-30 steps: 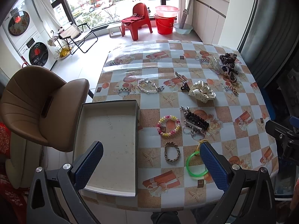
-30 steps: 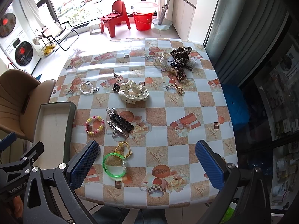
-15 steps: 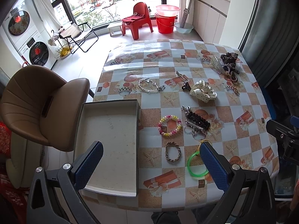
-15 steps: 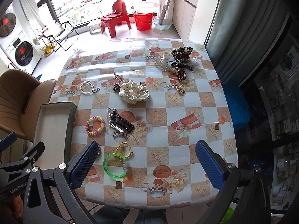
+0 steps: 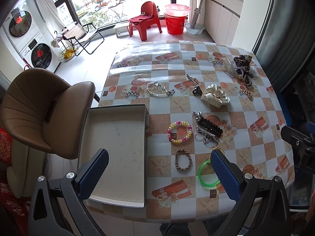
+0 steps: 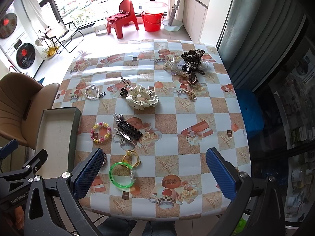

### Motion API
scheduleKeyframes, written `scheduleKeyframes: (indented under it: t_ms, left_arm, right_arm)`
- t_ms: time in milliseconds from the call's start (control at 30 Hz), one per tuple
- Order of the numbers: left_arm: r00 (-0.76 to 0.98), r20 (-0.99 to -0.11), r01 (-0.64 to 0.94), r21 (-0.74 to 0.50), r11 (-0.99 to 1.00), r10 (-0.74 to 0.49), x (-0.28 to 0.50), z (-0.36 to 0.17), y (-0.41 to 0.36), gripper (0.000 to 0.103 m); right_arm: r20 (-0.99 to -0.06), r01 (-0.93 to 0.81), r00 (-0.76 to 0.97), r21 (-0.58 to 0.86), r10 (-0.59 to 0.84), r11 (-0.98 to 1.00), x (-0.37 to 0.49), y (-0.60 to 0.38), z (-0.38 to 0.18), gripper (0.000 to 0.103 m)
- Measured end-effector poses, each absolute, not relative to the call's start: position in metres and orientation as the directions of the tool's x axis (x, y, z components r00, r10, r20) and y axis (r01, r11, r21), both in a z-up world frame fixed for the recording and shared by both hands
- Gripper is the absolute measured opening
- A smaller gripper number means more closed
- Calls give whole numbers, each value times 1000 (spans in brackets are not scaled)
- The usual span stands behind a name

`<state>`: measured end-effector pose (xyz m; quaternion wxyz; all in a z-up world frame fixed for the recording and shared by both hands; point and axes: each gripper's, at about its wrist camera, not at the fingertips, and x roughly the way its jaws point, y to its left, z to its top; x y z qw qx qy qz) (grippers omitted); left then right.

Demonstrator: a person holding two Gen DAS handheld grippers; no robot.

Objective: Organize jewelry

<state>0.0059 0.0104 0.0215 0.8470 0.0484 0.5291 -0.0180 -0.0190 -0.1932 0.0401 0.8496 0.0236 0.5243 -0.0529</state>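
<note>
**Asker:** What is on the bench, and where are the tongs?

**Onlooker:** A bench covered in a glossy checked oilcloth point(image 5: 196, 63) carries scattered jewelry. Both pairs of tongs hang above its near edge, well clear of everything. The left tongs point(image 5: 157, 174) stand with their blue-padded jaws spread wide, holding nothing. The right tongs point(image 6: 154, 173) are likewise spread wide and grip nothing.

**Asker:** What lies nearest each pair?

**Onlooker:** Seen from the left wrist, a shallow open grey cardboard box point(image 5: 116, 114) sits at the bench's left edge, its near end below the left jaw. A brown braided cord bracelet point(image 5: 183, 159) lies between the jaws, a little farther off. A bright green translucent plastic bangle point(image 5: 204, 181) lies just beside the right jaw and partly behind it. From the right wrist, that bangle point(image 6: 116, 181) lies between the jaws, nearer the left one, touching a yellow looped cord point(image 6: 133, 157).

**Asker:** And farther out?

**Onlooker:** A pink and yellow beaded bracelet point(image 5: 179, 131) rests beside a black beaded hair clip point(image 5: 208, 126). Beyond them lie a cream polka-dot fabric scrunchie point(image 5: 215, 96) and a clear crystal bead bracelet point(image 5: 157, 90). A leopard-print scrunchie point(image 5: 242, 60) tops a tangled pile at the far right corner.
</note>
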Motion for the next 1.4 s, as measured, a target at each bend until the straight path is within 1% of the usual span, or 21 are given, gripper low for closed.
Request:
scheduleKeyframes:
  t_ms: [1400]
  left_arm:
    - [432,-902,83,66,994,23,8,22,9,103]
  right_arm:
    - [-895,115,442,-13,-63,993,-19,-194,38,103]
